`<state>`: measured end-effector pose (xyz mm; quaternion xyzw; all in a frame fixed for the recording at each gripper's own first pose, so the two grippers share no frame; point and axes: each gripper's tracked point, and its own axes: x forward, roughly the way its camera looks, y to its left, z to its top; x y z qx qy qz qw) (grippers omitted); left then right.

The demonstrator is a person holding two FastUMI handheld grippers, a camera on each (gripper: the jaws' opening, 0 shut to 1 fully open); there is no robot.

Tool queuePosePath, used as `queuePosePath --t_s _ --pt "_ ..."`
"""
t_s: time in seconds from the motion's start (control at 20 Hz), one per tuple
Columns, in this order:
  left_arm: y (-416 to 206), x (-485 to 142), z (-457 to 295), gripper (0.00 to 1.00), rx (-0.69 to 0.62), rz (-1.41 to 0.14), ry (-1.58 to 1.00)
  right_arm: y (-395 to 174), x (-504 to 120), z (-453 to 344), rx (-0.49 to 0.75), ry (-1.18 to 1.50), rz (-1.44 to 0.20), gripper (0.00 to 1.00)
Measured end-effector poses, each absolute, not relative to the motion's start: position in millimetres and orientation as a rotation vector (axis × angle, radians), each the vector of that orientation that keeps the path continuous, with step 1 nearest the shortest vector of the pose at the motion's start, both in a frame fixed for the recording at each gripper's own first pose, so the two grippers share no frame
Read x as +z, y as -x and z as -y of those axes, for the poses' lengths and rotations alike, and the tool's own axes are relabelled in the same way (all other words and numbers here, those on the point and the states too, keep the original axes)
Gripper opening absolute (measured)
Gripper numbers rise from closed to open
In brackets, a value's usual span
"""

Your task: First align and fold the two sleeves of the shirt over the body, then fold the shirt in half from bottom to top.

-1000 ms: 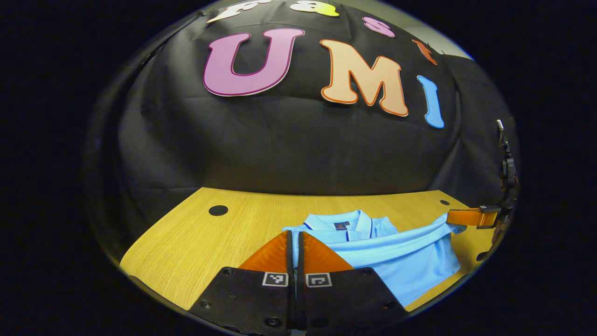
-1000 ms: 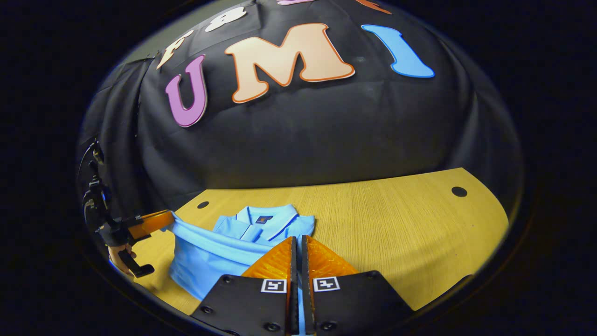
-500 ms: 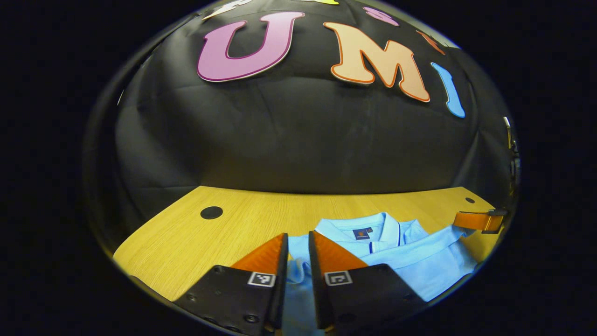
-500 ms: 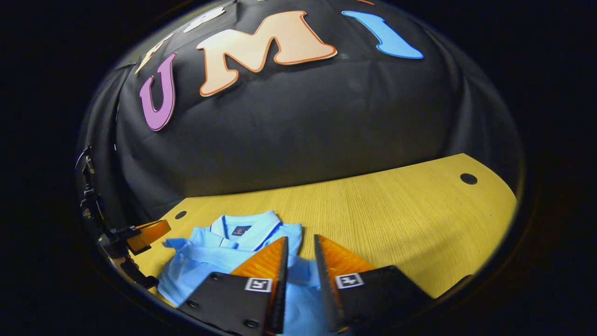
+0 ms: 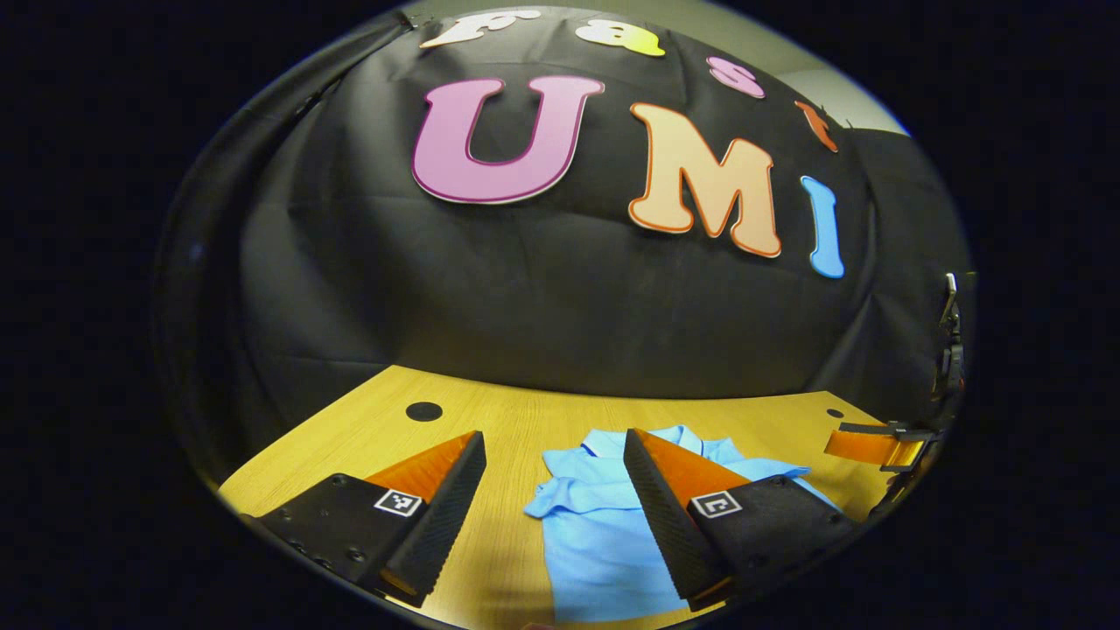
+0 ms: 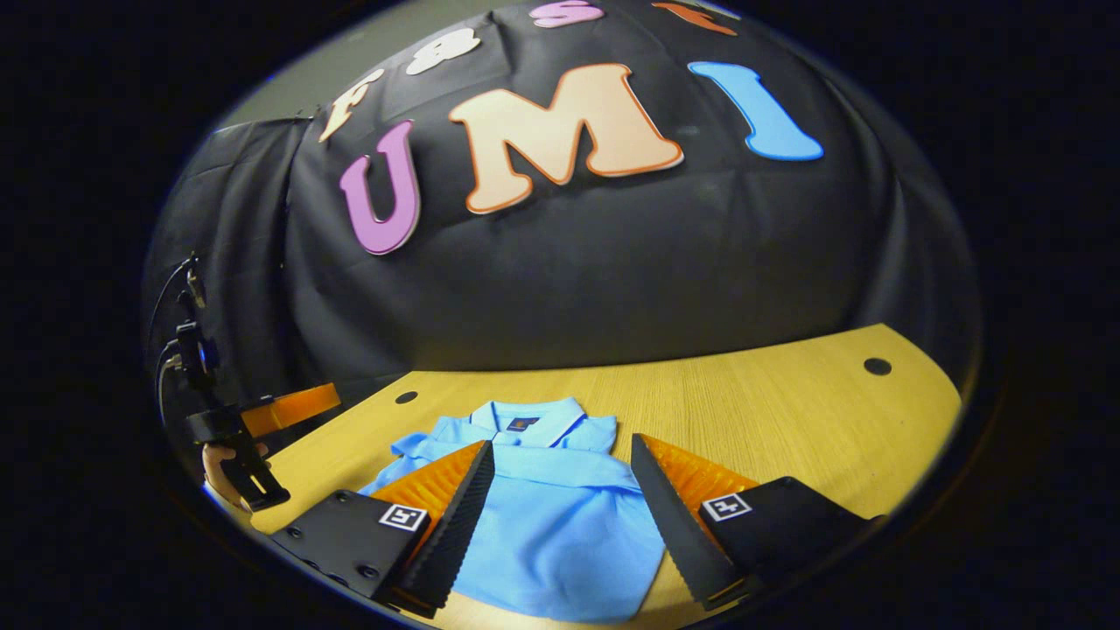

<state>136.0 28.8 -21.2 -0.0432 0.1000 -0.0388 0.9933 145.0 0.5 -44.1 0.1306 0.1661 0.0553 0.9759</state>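
Both pairs of tongs, clenched on the hem a second ago, are now spread wide and holding nothing, and the light blue polo shirt (image 6: 542, 516) is lying released on the wooden worktop (image 6: 787, 420). It is resting as a compact folded packet, collar (image 6: 525, 418) toward the booth wall, with the lower half laid up over the body and one sleeve edge sticking out a little at the side. The right tongs (image 6: 560, 516) are hovering just above the packet, fingers apart on either side of it. The left tongs (image 5: 556, 507) are hanging beside the shirt's edge (image 5: 547, 499), also released. Judging by how the shirt is lying, the sleeve folds and the bottom-to-top fold are looking done; only tidying that stray edge may be remaining.
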Motion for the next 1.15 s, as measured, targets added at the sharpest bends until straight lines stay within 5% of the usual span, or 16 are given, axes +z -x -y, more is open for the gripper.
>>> queuePosePath --t_s 0.45,1.15 --pt "-20 -28 2 0.95 -0.170 -0.177 0.057 -25 -34 -45 0.209 -0.273 -0.270 0.98" --pt "-6 -44 20 0.95 -0.207 -0.188 -0.019 -2 -29 -45 0.221 -0.283 -0.241 0.98"
